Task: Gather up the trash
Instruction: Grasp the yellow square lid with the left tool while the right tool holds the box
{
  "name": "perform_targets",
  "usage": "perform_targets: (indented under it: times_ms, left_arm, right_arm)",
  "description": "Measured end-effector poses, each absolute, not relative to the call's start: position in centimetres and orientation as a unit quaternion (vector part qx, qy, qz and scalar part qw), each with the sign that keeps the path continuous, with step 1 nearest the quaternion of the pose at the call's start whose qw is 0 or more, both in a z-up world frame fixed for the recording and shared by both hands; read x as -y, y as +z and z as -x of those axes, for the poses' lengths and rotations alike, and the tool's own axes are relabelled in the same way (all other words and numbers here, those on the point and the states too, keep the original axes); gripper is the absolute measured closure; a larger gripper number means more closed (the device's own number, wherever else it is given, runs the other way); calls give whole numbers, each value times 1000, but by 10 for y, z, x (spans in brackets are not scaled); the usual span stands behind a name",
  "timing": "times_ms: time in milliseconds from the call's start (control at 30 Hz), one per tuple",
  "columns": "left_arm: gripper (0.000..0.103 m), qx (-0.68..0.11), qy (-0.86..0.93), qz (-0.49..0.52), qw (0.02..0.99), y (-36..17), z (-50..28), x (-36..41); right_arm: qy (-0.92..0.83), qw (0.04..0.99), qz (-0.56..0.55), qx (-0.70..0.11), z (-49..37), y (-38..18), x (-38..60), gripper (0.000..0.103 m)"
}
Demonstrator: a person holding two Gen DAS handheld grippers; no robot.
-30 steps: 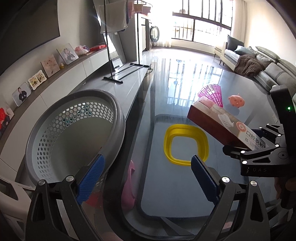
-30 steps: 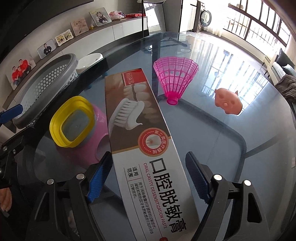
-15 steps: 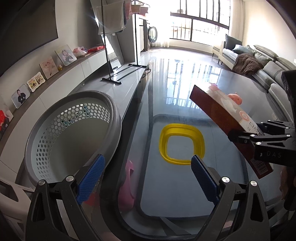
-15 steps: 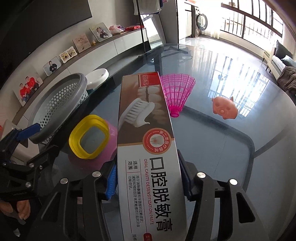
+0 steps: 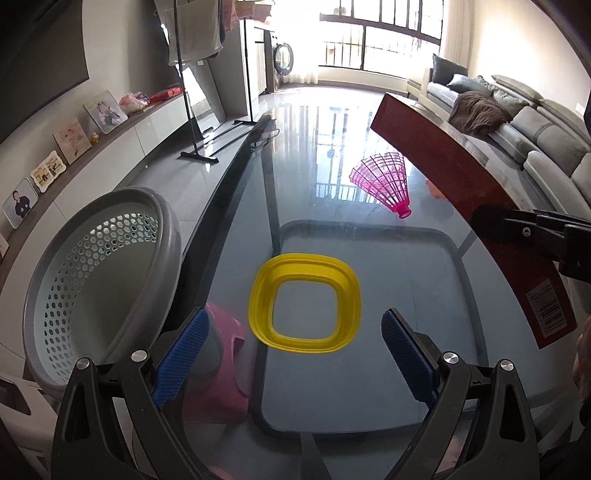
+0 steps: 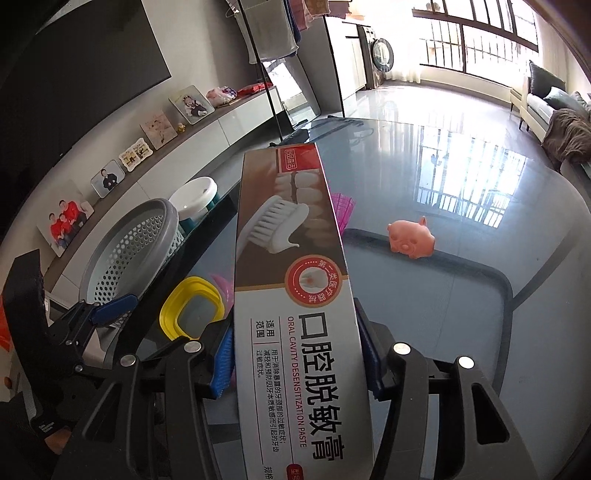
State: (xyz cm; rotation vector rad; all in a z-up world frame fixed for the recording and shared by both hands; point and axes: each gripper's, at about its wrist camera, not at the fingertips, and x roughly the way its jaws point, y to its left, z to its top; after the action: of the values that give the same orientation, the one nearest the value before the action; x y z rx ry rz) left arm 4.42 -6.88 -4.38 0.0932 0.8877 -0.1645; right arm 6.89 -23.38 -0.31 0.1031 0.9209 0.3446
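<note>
Bright daylight pours through tall barred windows onto a glossy grey floor. A grey sofa lines the right wall. Along the left wall, a low white cabinet carries framed photos beneath a dark television.

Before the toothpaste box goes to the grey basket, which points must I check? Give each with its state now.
1. Right tool shut on the toothpaste box: ok.
2. Box lifted off the glass table: ok.
3. Grey basket open, room inside: ok.
4. Left tool open, holding nothing: ok.
5. Yellow ring lies under the path: cannot tell if the box will clear it.
</note>
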Motion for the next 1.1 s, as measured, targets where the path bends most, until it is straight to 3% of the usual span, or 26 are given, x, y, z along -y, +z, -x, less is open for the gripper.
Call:
perform_targets:
  times_ms: [267,333,400,467,700,1100]
  left_arm:
    - [10,-445,-83,-44,891,-57,-59,81]
    - [16,-447,-85,-41,890,-60,-60,83]
    - [31,-454,-92,-36,885,-63,-61,82]
    - [34,-455,-94,-31,885,-64,-61,81]
    - [34,-436,-88,-29,895,-54,-52,70]
    - [34,-353,-62,-45,933,7,-29,47]
  right_arm:
    - [168,882,-57,-436,-68,1,237,50]
    - [169,882,-57,-436,-68,1,237,50]
    - [170,882,-58,-436,-67,0,237,50]
    - [169,882,-58,-436,-67,0,237,50]
    - [168,883,-59,-435,-66,0,238,50]
    - [188,886,-60,-419,-75,9,210,50]
